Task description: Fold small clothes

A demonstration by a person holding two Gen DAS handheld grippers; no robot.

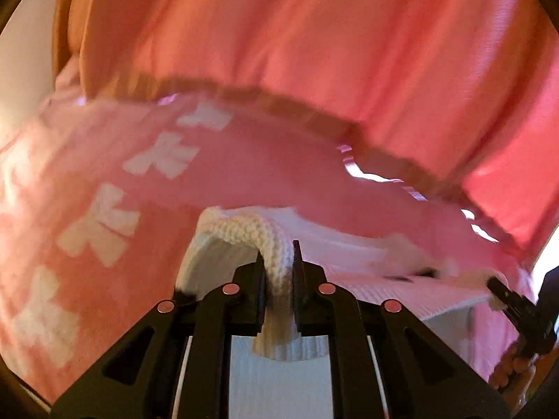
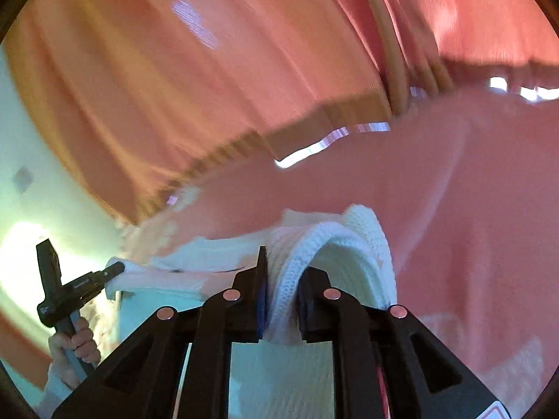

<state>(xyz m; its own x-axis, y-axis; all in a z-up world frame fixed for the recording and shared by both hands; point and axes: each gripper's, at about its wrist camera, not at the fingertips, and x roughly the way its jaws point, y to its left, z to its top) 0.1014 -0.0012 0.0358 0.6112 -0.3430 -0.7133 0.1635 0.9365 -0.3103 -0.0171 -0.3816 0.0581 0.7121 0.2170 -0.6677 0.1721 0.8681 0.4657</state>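
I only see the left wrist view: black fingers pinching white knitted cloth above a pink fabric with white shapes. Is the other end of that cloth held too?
Observer: Yes. The right wrist view shows the right gripper up close, its fingers shut on a thick fold of the white knitted garment.
Operator: And what carries the tool I am looking through?
Observer: A person's hand is wrapped around the handle of the left gripper, whose tip pinches the garment's other corner.
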